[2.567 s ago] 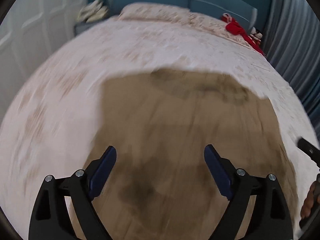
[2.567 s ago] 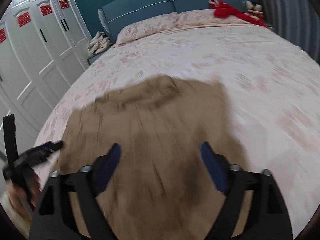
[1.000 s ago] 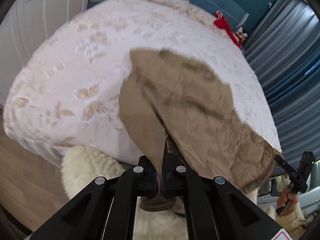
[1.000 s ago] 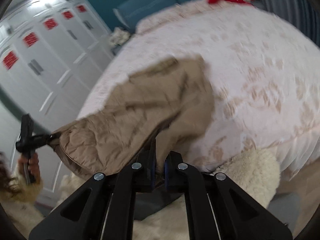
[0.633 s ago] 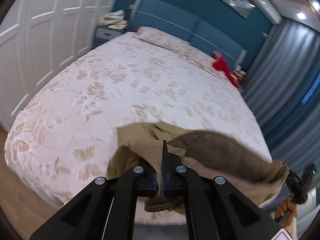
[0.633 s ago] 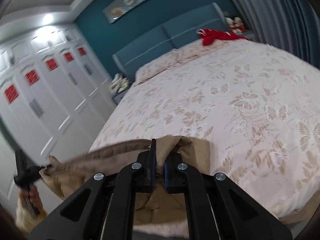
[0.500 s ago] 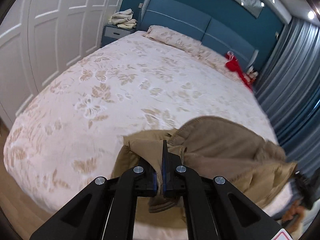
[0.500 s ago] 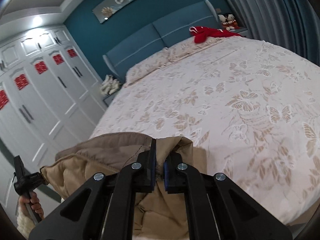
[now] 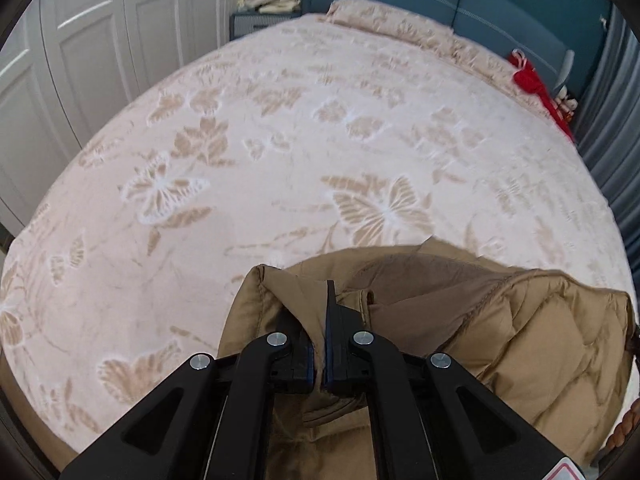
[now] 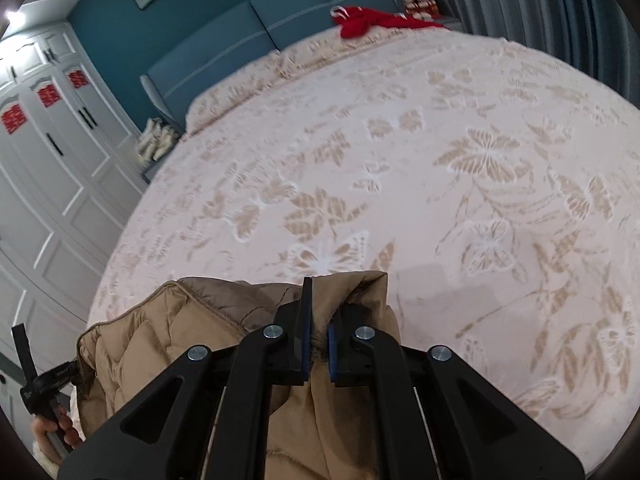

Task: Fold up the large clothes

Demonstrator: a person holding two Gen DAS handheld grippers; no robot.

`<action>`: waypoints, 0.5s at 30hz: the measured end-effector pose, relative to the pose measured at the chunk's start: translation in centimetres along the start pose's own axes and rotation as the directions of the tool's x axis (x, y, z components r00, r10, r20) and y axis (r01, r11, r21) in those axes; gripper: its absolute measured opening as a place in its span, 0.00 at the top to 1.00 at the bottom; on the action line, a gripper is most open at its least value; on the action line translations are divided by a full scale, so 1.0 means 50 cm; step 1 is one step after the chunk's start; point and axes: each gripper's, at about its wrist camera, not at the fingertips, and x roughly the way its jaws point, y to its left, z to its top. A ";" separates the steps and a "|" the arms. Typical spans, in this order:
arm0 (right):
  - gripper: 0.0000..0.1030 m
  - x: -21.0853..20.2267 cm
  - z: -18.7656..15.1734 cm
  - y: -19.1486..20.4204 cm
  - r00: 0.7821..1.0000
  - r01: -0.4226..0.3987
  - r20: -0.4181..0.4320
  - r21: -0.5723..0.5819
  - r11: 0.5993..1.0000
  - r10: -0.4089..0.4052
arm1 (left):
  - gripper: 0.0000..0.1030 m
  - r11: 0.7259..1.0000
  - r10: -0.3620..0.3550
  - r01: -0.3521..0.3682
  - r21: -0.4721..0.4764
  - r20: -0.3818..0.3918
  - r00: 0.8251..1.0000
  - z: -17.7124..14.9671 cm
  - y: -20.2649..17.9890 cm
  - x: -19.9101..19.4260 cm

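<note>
We see a tan quilted jacket [image 9: 552, 344] of smooth, faintly sheeny cloth, stitched in puffy diamonds. The bedspread [image 9: 280, 152] is matt, textured cloth with raised woven butterflies. The left gripper [image 9: 320, 344] is matt black plastic with shiny metal screws.

A home bedroom: a wide bed [image 9: 304, 128] under a butterfly-patterned cover, a padded blue headboard [image 10: 320, 28], white wardrobe doors [image 10: 52, 168], and grey curtains [image 10: 520, 8].
</note>
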 end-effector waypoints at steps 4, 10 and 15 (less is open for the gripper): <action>0.96 0.049 -0.014 -0.011 0.999 0.030 -0.037 0.010 0.999 -0.030 | 0.97 1.000 0.018 -0.018 0.002 -0.027 0.999 -0.010 0.000 0.049; 0.96 0.113 -0.040 -0.021 0.994 0.074 -0.084 -0.007 0.997 -0.075 | 0.96 0.999 0.034 -0.034 0.018 -0.043 0.998 -0.029 -0.002 0.097; 0.95 0.140 -0.058 -0.022 0.990 0.099 -0.098 -0.037 0.994 -0.102 | 0.91 0.999 0.040 -0.039 0.023 -0.044 0.998 -0.038 -0.002 0.119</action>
